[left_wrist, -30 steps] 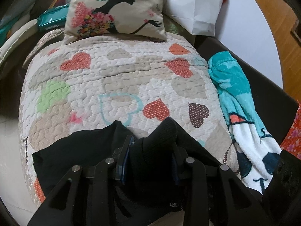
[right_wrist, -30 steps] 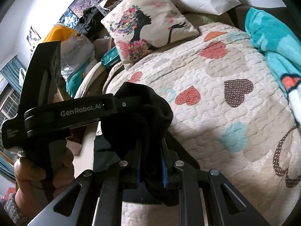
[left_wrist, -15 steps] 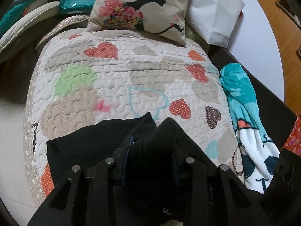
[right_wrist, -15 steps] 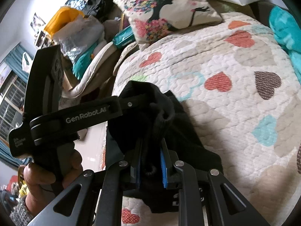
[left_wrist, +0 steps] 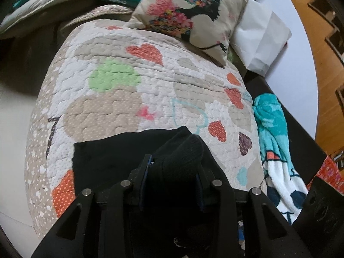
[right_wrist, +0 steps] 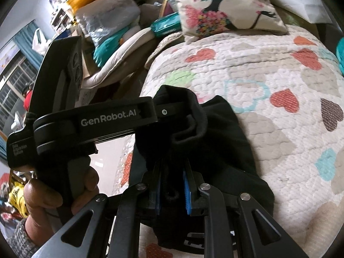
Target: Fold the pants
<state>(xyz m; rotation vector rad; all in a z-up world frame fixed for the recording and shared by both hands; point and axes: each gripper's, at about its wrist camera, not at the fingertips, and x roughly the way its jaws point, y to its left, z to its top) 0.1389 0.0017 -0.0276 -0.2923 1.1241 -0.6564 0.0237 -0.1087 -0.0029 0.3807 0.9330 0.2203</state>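
Black pants [left_wrist: 111, 150] lie on the near part of a heart-patterned quilt [left_wrist: 133, 94]. My left gripper [left_wrist: 174, 172] is shut on a bunched, ribbed part of the pants, which bulges up between its pads. My right gripper [right_wrist: 173, 185] is shut on another thick fold of the same black pants [right_wrist: 225, 133]. In the right wrist view the left gripper's body [right_wrist: 96, 120] crosses from the left with a hand [right_wrist: 45, 195] round its grip, and its tip is buried in the raised cloth. The two grippers hold the pants close together.
A floral cushion [left_wrist: 193, 17] and a white paper bag [left_wrist: 260, 40] lie at the quilt's far end. A teal and white towel [left_wrist: 273, 142] hangs along the right edge. Bags, a teal packet [right_wrist: 165, 24] and piled cloth crowd the left side beyond the quilt.
Both grippers have carried the gripped pants to the left across the quilt. The cushion and towel have slid right in both views. Both wrists have rolled a little. The grips are unchanged.
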